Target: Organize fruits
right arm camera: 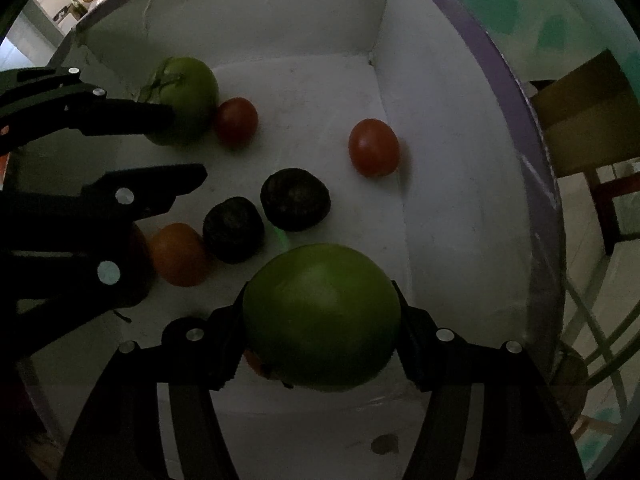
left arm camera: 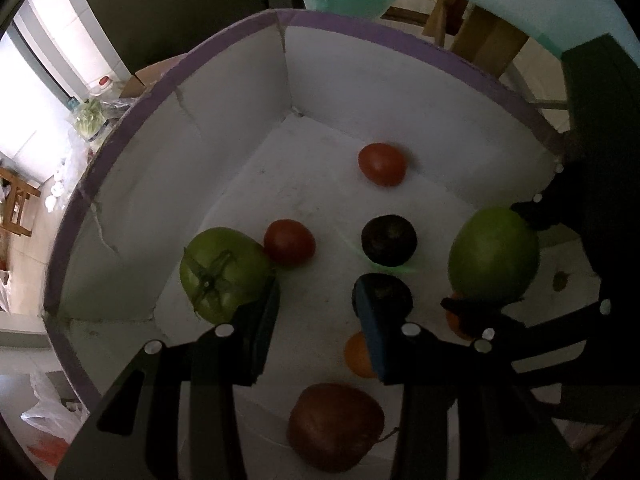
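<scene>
Fingers of the right gripper (right arm camera: 320,336) were clamped on a large green fruit (right arm camera: 322,316) at lower centre of the right wrist view, one black pad on each flank at its widest girth, with the fruit hanging above the floor of the white box (right arm camera: 440,208). That hold looked sound: the skin appeared smooth and firm, so the fruit probably felt fairly heavy and somewhat slippery, and a grip across the middle rather than near an end should keep it from squirting out. A hard squeeze might bruise it.

At the left edge of that view the left gripper (right arm camera: 184,146) carried nothing; its jaws were drawn nearly together with only a narrow gap, and one finger overlapped a green tomato (right arm camera: 188,92) with a stalk at upper left, though contact could not be told.

Beyond lay two red tomatoes (right arm camera: 236,120), one of them (right arm camera: 374,146) alone at right of centre, two dark fruits (right arm camera: 296,198) side by side, and an orange fruit (right arm camera: 178,254) at lower left. The tomatoes likely were soft and thin-skinned. A reddish apple (left arm camera: 334,426) showed at the bottom of the left wrist view.
</scene>
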Motion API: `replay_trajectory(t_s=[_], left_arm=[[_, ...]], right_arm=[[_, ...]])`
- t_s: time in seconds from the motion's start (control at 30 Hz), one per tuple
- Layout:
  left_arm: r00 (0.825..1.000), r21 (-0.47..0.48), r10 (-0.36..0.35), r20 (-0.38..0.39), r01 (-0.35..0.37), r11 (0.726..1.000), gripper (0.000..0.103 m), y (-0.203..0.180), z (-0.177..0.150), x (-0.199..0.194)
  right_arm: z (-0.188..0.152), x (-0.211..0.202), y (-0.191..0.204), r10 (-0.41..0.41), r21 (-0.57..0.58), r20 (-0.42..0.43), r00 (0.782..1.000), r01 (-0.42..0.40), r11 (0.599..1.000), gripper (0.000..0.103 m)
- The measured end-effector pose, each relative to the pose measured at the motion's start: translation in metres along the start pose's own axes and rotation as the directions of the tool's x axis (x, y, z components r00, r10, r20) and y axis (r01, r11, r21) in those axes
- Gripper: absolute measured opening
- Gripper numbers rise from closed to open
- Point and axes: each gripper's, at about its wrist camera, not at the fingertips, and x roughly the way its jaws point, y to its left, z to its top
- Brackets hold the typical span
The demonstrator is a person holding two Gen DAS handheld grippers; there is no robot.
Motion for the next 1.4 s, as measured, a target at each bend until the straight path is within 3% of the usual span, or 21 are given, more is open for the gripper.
replay_trajectory(t_s=[0.13, 0.27, 0.73, 0.87, 0.97, 1.03, 1.1, 1.13, 1.17, 1.27, 1.4], left_arm=[[0.999, -0.023, -0.025, 0.032, 0.026, 0.999, 0.077, 0.005, 0.001, -0.011], [0.998, -0.050, -0.027, 0.057, 0.030, 0.998, 0.091, 0.011, 0.005, -0.024], [1.000, -0.089, -0.010, 0.003, 0.010, 0.996, 0.097, 0.016, 0.020, -0.018], [1.000, -0.115, 0.010, 0.011, -0.009, 0.993, 0.099, 0.021, 0.019, -0.026], [0.997, -0.129, 0.016, 0.074, -0.006, 0.992, 0.101, 0.025, 0.014, -0.050], [0.983, -0.133, 0.042, 0.179, -0.018, 0.991, 0.101, 0.026, 0.009, -0.081], [0.950, -0.135, 0.071, 0.303, -0.031, 0.990, 0.101, 0.025, 0.002, -0.119], [0.923, -0.141, 0.090, 0.374, -0.039, 0.989, 0.101, 0.025, -0.004, -0.144], [0.907, -0.150, 0.102, 0.409, -0.044, 0.988, 0.101, 0.026, -0.006, -0.159], [0.870, -0.198, 0.138, 0.473, -0.047, 0.979, 0.102, 0.030, -0.012, -0.199], [0.858, -0.331, 0.227, 0.461, -0.071, 0.941, 0.102, 0.035, -0.021, -0.225]], right_arm=[[0.004, -0.013, -0.003, 0.029, 0.002, 0.017, 0.999, -0.029, 1.000, 0.074], [0.008, -0.029, -0.003, 0.056, 0.009, 0.062, 0.997, -0.057, 0.998, 0.086], [0.014, -0.039, -0.016, 0.049, 0.022, 0.066, 0.997, -0.051, 0.998, 0.088], [0.012, -0.046, -0.015, 0.053, 0.028, 0.064, 0.997, -0.055, 0.998, 0.088], [0.008, -0.062, -0.006, 0.054, 0.011, 0.037, 0.998, -0.055, 0.998, 0.088], [0.000, -0.085, 0.009, 0.057, -0.020, 0.081, 0.995, -0.056, 0.998, 0.088], [-0.008, -0.123, 0.019, 0.059, -0.057, 0.166, 0.984, -0.051, 0.997, 0.088], [-0.012, -0.139, 0.022, 0.053, -0.056, 0.203, 0.978, -0.042, 0.998, 0.088], [-0.015, -0.153, 0.023, 0.048, -0.052, 0.237, 0.970, -0.036, 0.998, 0.088], [-0.032, -0.204, 0.024, 0.060, -0.033, 0.355, 0.933, -0.051, 0.998, 0.088], [-0.056, -0.248, 0.017, -0.010, 0.039, 0.474, 0.880, -0.010, 0.999, 0.088]])
